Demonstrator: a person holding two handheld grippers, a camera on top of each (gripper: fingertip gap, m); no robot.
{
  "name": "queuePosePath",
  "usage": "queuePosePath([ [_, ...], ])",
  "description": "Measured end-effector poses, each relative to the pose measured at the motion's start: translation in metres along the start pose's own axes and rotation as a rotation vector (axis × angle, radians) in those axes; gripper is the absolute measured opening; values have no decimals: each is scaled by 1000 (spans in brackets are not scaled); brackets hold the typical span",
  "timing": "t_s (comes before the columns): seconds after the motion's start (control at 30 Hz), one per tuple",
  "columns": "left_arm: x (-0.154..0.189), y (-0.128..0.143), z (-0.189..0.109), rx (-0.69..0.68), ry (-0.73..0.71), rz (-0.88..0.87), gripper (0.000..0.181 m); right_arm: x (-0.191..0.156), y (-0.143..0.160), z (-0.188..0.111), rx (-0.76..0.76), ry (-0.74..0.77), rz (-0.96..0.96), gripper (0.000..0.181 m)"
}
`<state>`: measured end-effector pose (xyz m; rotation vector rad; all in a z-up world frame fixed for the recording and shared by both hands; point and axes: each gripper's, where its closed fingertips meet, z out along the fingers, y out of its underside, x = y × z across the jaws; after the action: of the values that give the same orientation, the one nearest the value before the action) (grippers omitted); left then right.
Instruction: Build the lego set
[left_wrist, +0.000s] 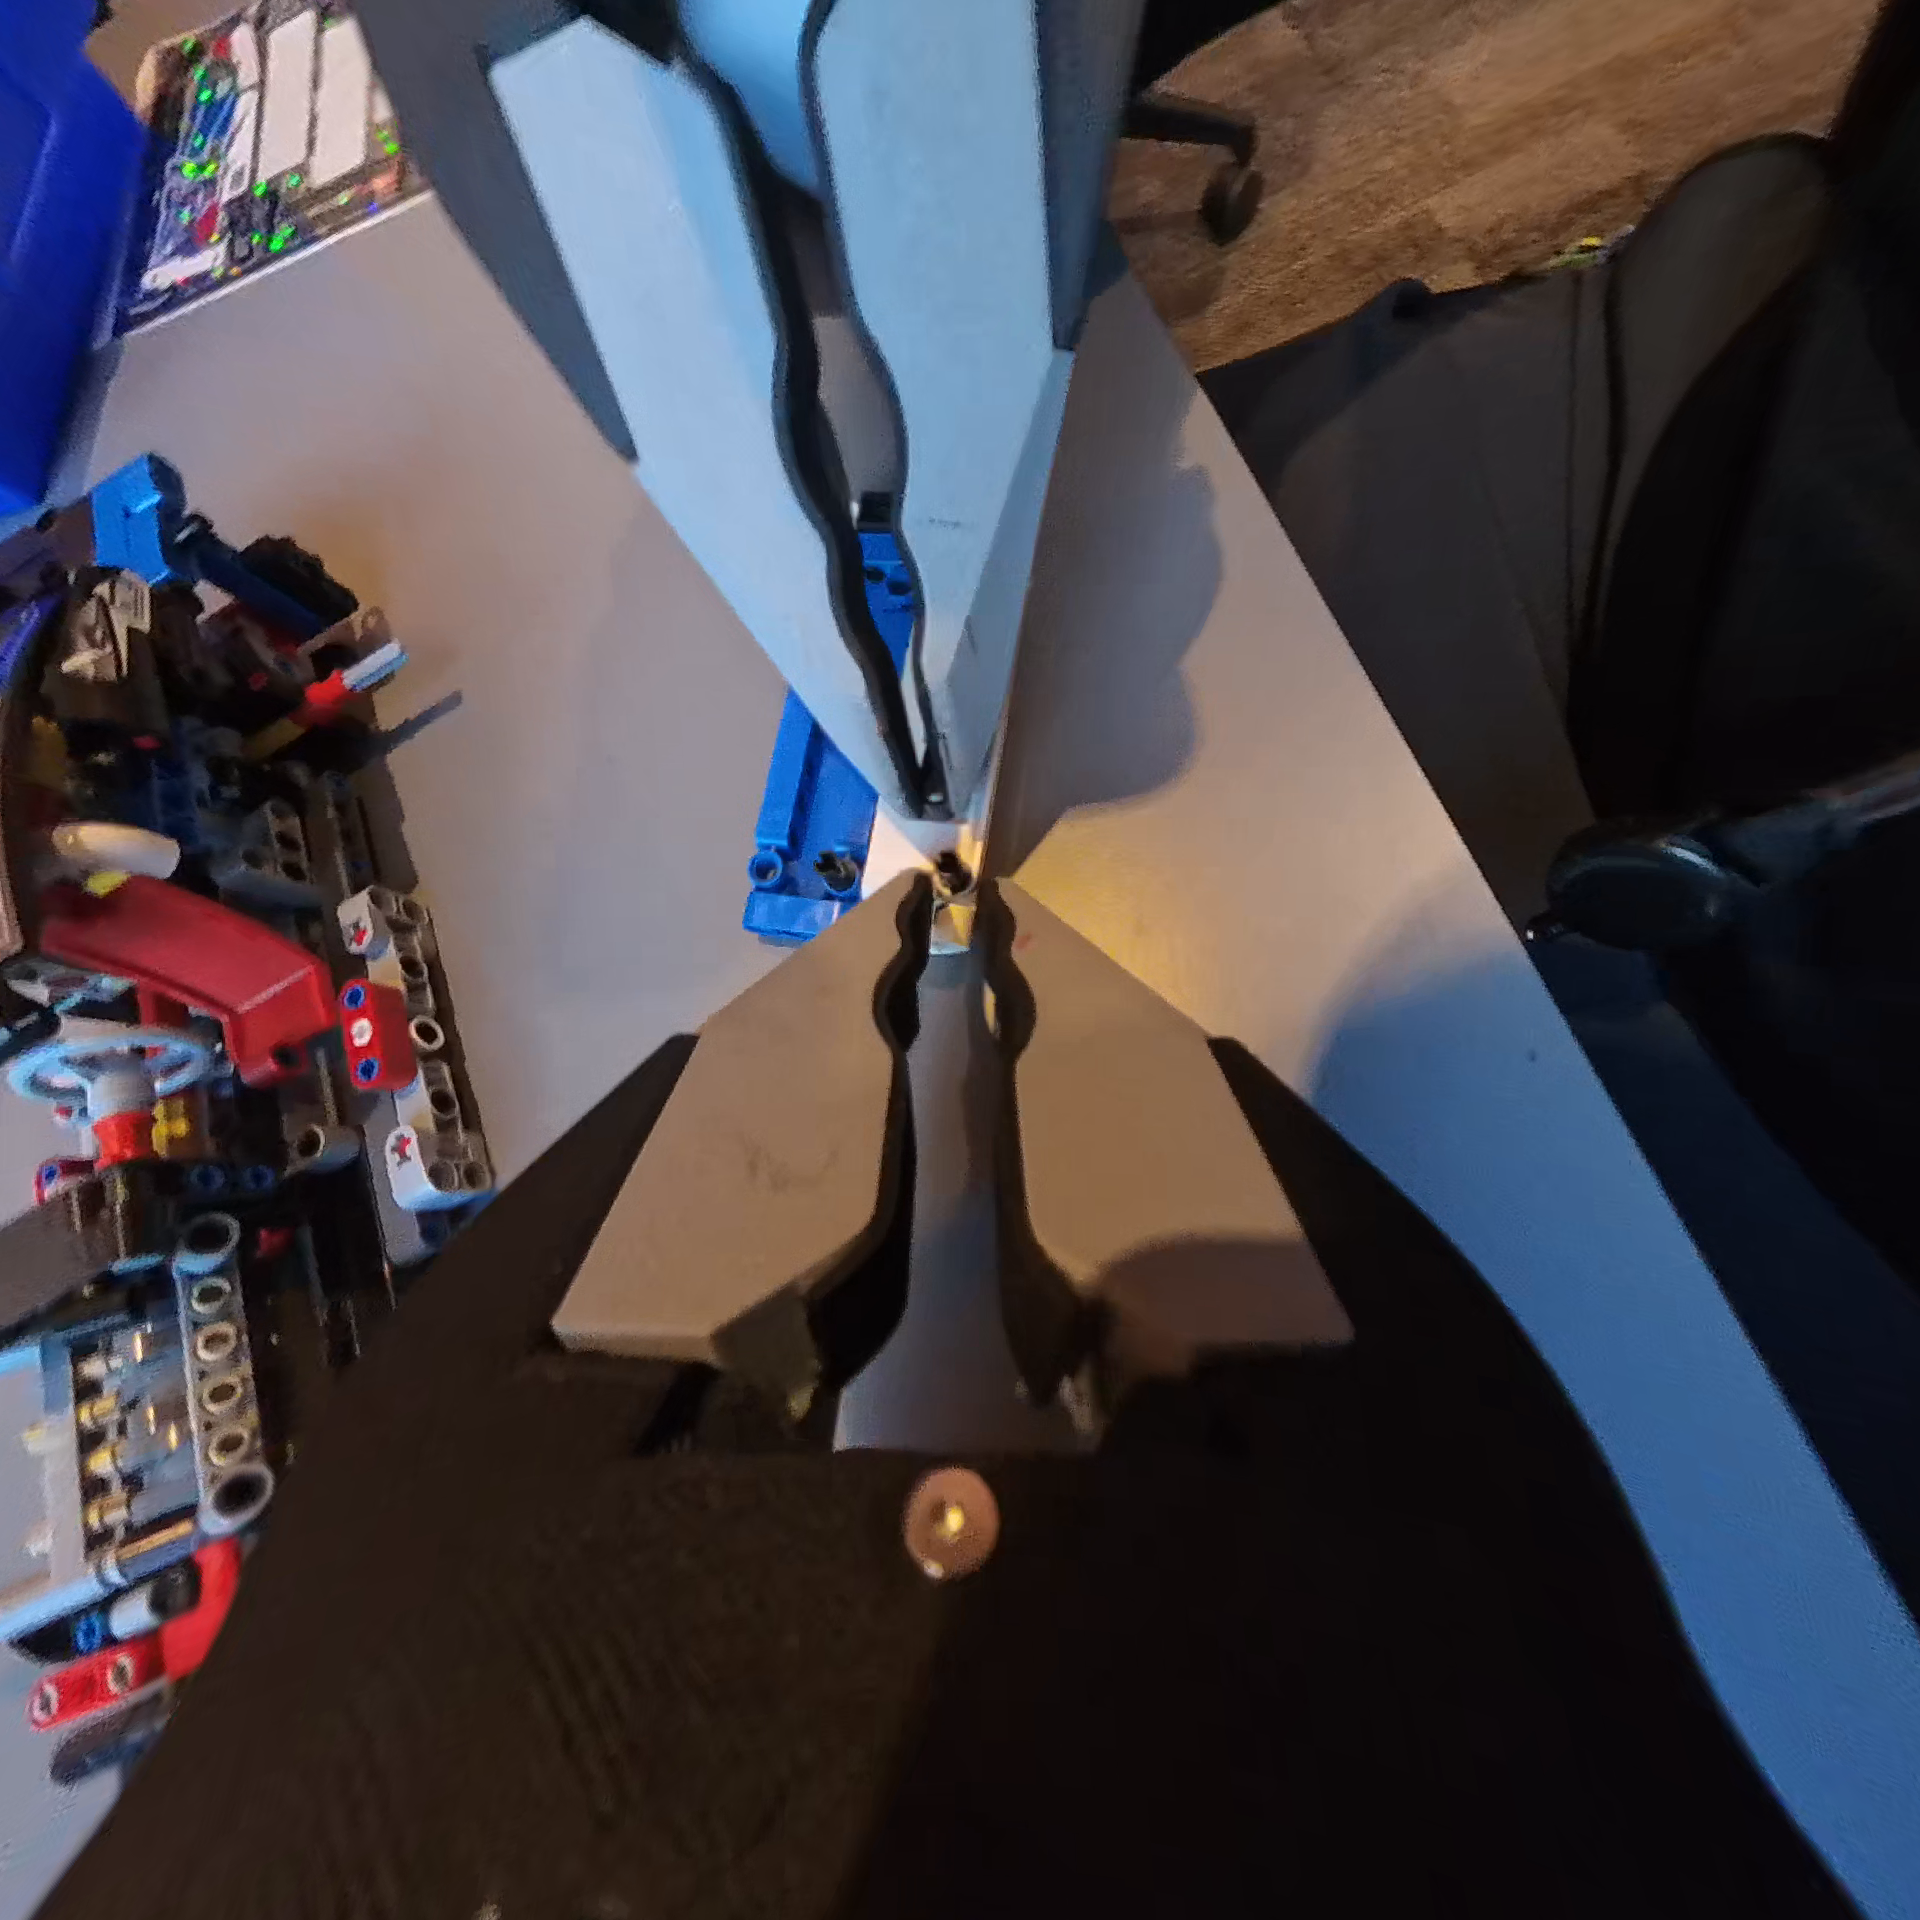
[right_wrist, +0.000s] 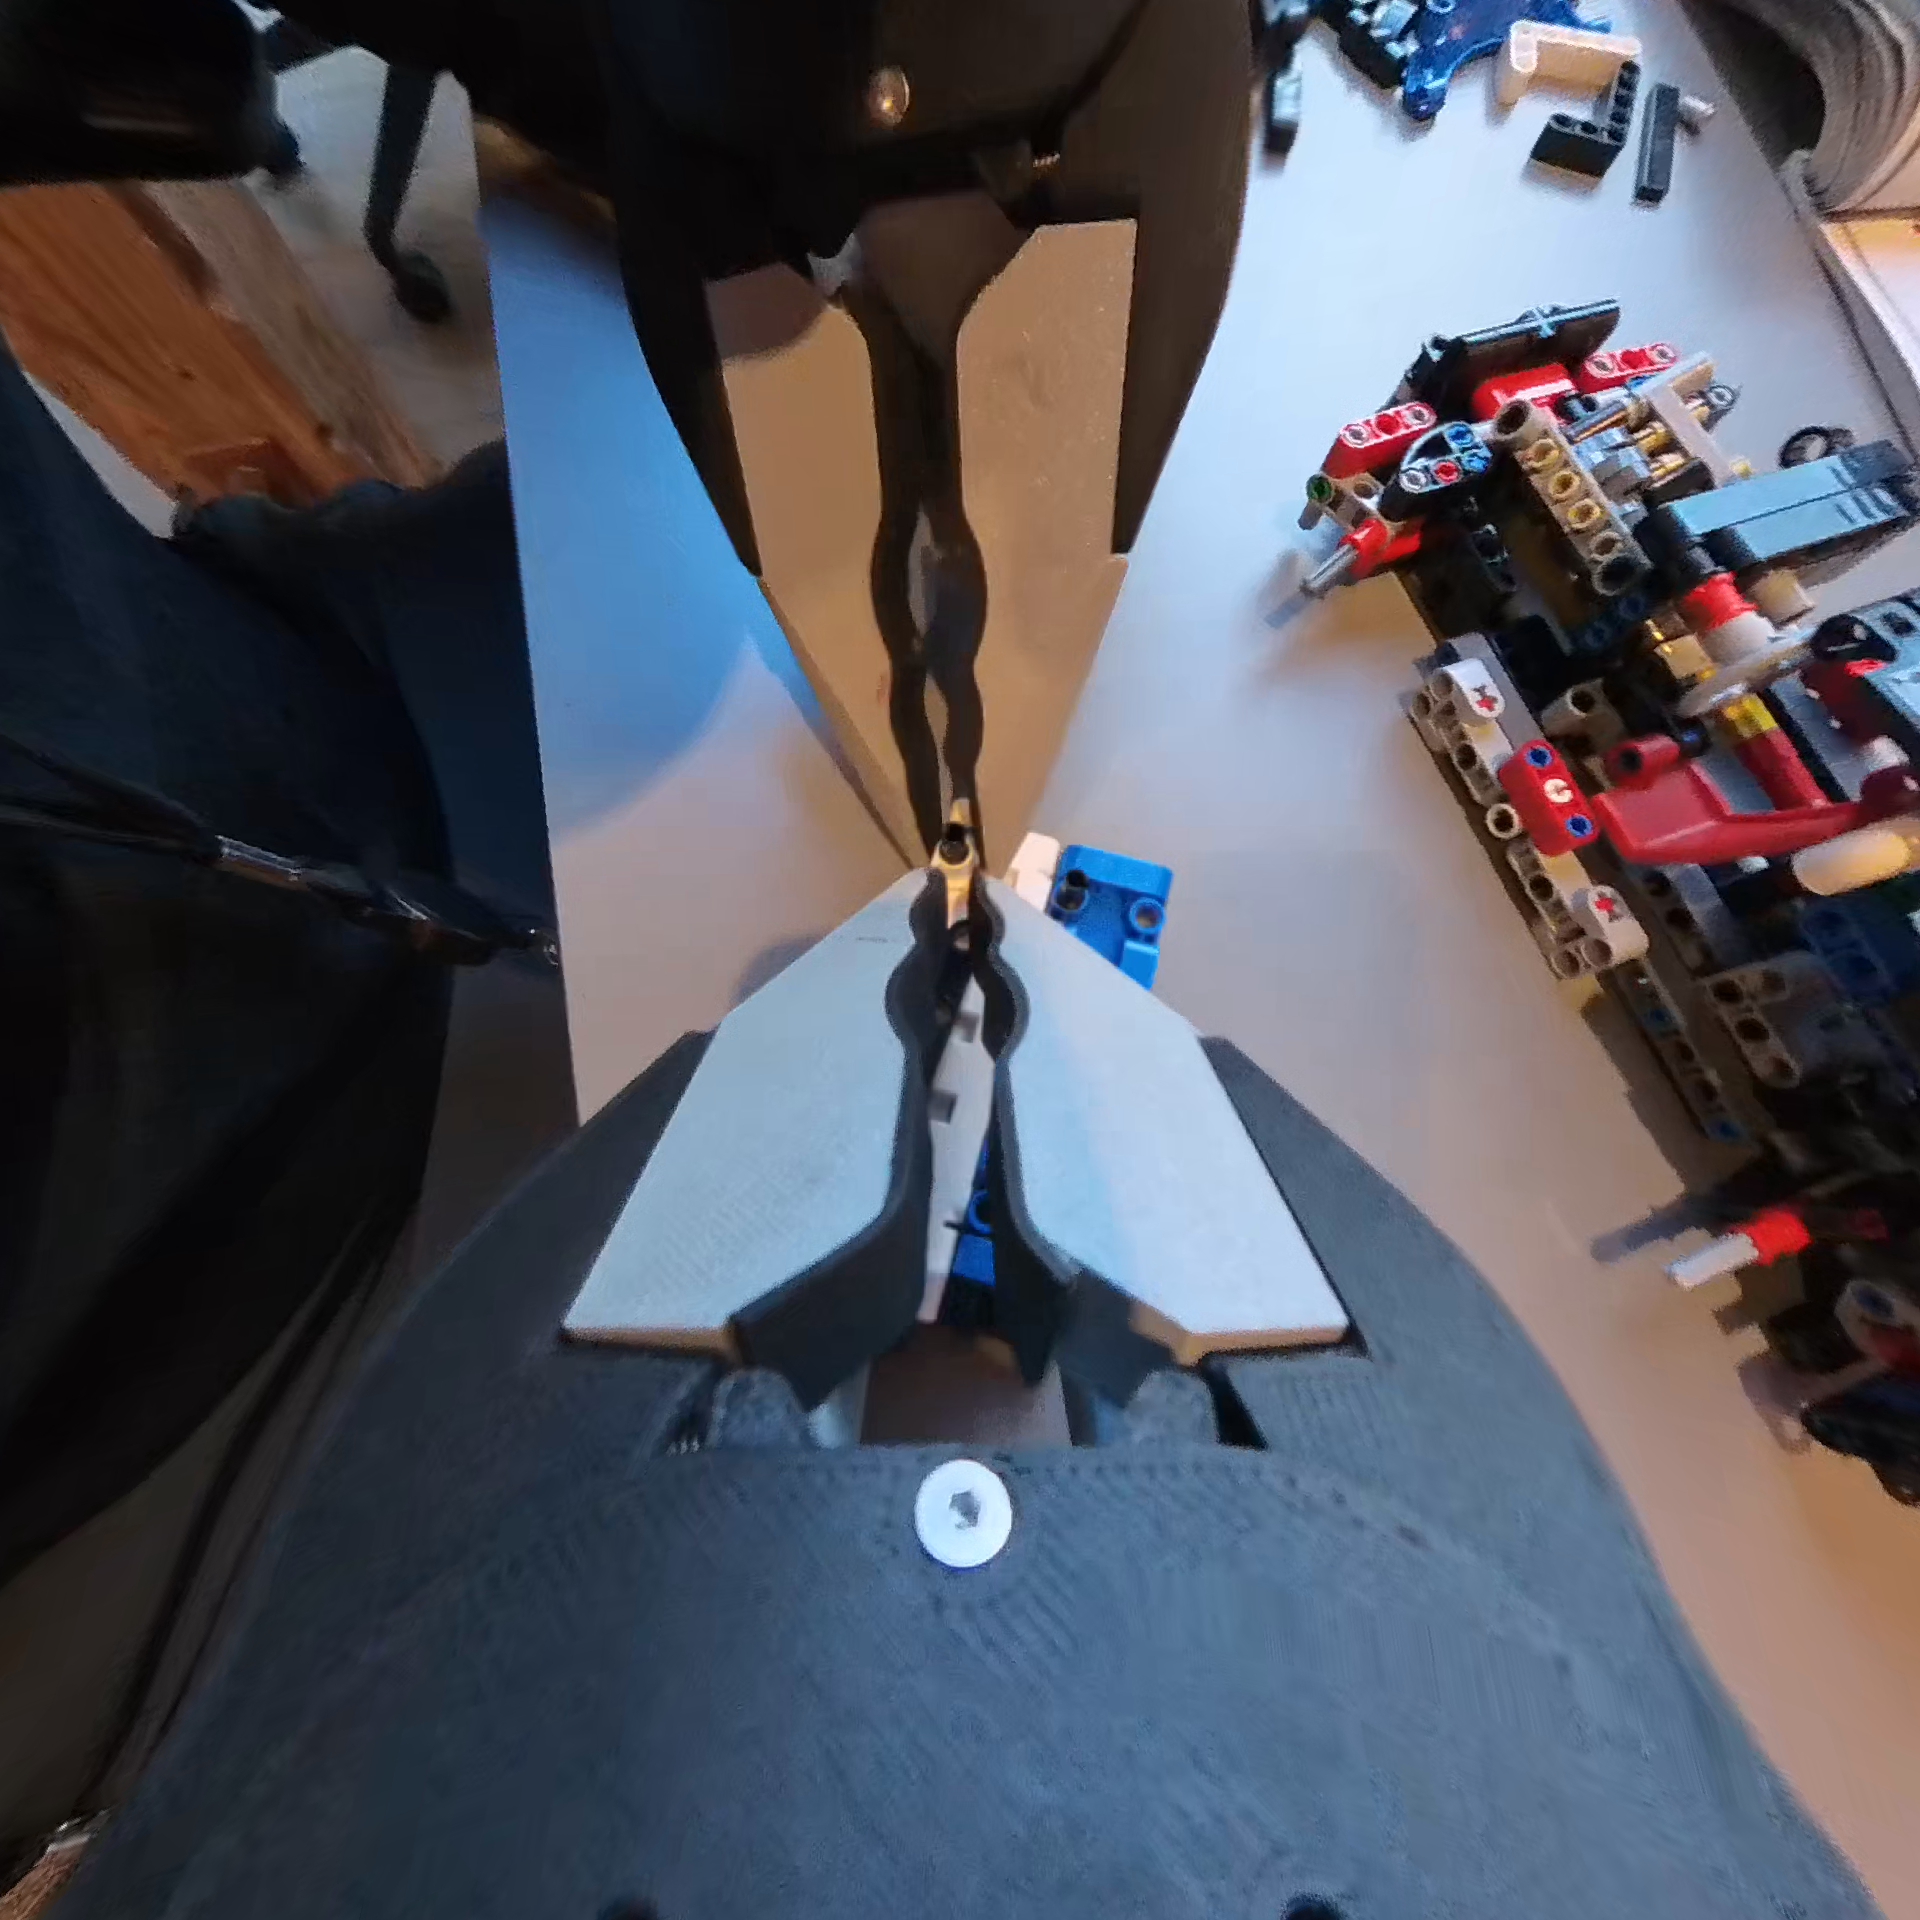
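Left gripper (left_wrist: 951, 902) clamped on a small grey pin (left_wrist: 948, 871), right gripper (right_wrist: 961, 894) clamped on a blue-and-white lego piece (right_wrist: 1107, 902), tips meeting over the white table (left_wrist: 499, 540), half-built lego vehicle (right_wrist: 1662, 727) off to one side

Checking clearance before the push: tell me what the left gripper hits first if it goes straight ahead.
The left gripper would meet the right gripper almost at once: their tips face each other nearly touching, a small connector piece between them. Depth is hard to judge.

A white table (left_wrist: 582, 499) stands on wooden floor (left_wrist: 1455, 135), a castor chair base (right_wrist: 405, 249) nearby.
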<state>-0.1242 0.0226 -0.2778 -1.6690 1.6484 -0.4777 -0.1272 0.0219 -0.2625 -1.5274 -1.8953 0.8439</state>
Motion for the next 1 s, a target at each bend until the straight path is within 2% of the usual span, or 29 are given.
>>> queuePosePath([
  [0.17,-3,-4,5,-37,-103,-147,6,2,8,-5,-29,60,7,2],
  [0.43,4,-1,0,-56,-99,-115,18,-3,10,-2,-23,27,17,0],
  [0.57,-1,2,0,-72,-143,-44,6,-7,6,-1,-7,-1,20,1],
  [0.73,3,-2,-6,-64,-123,-9,20,-2,5,-6,1,7,27,1],
  [0.93,-1,7,-11,-88,-138,17,19,-4,1,-10,20,8,5,3],
  [1.0,-1,8,-9,-86,-130,29,13,-5,1,-7,16,4,-16,4],
])
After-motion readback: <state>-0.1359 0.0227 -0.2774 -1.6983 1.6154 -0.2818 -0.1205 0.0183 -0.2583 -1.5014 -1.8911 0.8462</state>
